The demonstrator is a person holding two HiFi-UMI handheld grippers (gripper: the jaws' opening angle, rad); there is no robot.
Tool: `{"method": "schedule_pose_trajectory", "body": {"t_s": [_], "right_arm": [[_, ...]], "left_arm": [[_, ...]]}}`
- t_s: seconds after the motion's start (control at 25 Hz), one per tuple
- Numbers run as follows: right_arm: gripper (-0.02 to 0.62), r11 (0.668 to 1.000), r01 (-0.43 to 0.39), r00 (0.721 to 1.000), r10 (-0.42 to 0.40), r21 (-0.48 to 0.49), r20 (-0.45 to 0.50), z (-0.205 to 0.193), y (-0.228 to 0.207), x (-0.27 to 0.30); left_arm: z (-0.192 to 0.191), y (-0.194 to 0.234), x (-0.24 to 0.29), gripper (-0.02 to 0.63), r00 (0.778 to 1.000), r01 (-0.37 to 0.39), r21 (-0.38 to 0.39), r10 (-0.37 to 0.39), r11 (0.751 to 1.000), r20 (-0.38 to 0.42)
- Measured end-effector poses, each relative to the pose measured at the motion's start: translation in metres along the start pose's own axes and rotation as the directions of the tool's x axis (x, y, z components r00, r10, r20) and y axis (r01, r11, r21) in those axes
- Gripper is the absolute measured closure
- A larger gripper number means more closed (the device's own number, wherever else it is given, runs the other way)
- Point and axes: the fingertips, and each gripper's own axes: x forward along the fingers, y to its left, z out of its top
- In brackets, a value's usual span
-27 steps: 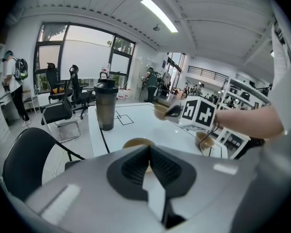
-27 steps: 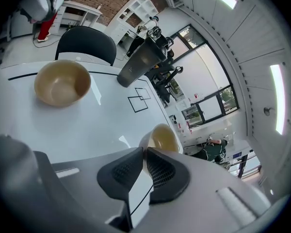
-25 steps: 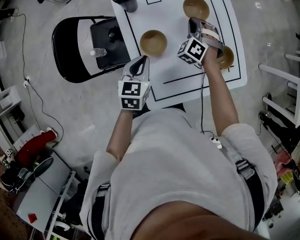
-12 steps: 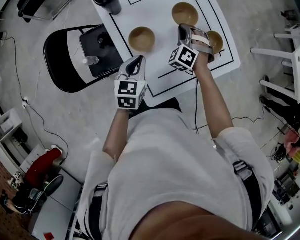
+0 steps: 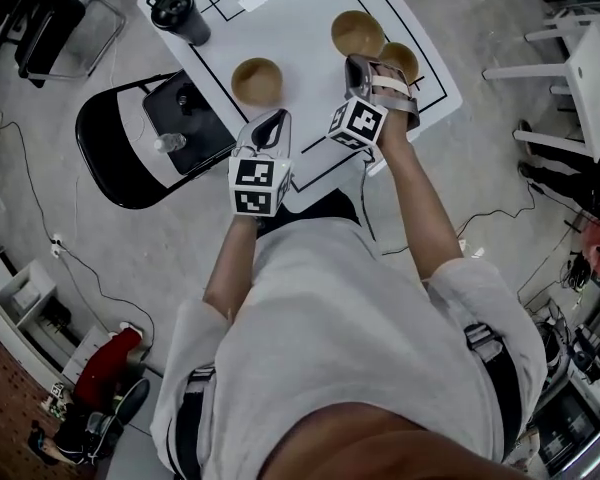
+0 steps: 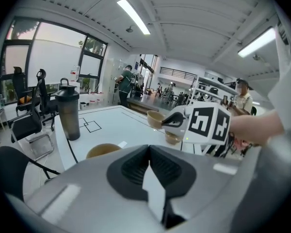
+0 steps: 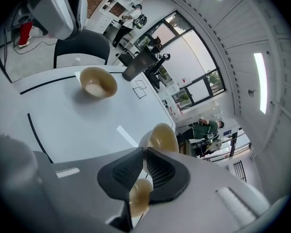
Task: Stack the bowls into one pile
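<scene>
Currently, right gripper (image 7: 143,152): we see it clamped on rim of raised bowl (image 7: 163,136), just beside second bowl (image 5: 401,60).
Left gripper (image 6: 148,149): jaws together, empty.
Third bowl (image 5: 257,78): on table (image 5: 300,18), apart.

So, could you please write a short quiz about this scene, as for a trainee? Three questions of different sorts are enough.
1. True or false: the bowls already form one pile on the table.
2. Which hand-held gripper is shut on a bowl's rim? A) the left one B) the right one C) neither
3. How many bowls are in view?

Key
1. False: no bowl sits inside another.
2. B: the right hand-held gripper pinches the far bowl by its near rim. The left hand-held gripper is shut and empty.
3. Three: the far bowl, the left bowl and the right bowl.
</scene>
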Motion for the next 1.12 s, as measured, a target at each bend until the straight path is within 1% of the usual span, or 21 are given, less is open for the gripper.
{"method": "schedule_pose_trajectory", "body": {"t_s": [0.32, 0.56, 0.68, 0.92, 1.12], "right_arm": [[0.568, 0.997, 0.035, 0.995, -0.028, 0.076, -0.093, -0.058, -0.002, -0.025], [0.568, 0.989, 0.059, 0.988, -0.038, 0.136, -0.147, -0.091, -0.001, -0.04], [0.568, 0.986, 0.067, 0.986, -0.042, 0.152, -0.159, -0.103, 0.0, -0.048], [0.568, 0.984, 0.053, 0.983, -0.022, 0.168, -0.18, -0.123, 0.012, -0.052], [0.568, 0.986, 0.032, 0.985, -0.003, 0.164, -0.173, -0.13, 0.02, -0.047]], "left_arm": [[0.003, -0.047, 0.017, 0.603, 0.994, 0.108, 0.066, -0.107, 0.992, -0.016], [0.001, -0.076, 0.026, 0.603, 0.985, 0.171, 0.107, -0.168, 0.979, -0.042], [-0.002, -0.094, 0.029, 0.603, 0.979, 0.2, 0.121, -0.195, 0.972, -0.052], [-0.012, -0.113, 0.033, 0.603, 0.972, 0.229, 0.134, -0.219, 0.964, -0.087], [-0.016, -0.115, 0.037, 0.603, 0.973, 0.219, 0.131, -0.206, 0.967, -0.102]]}}
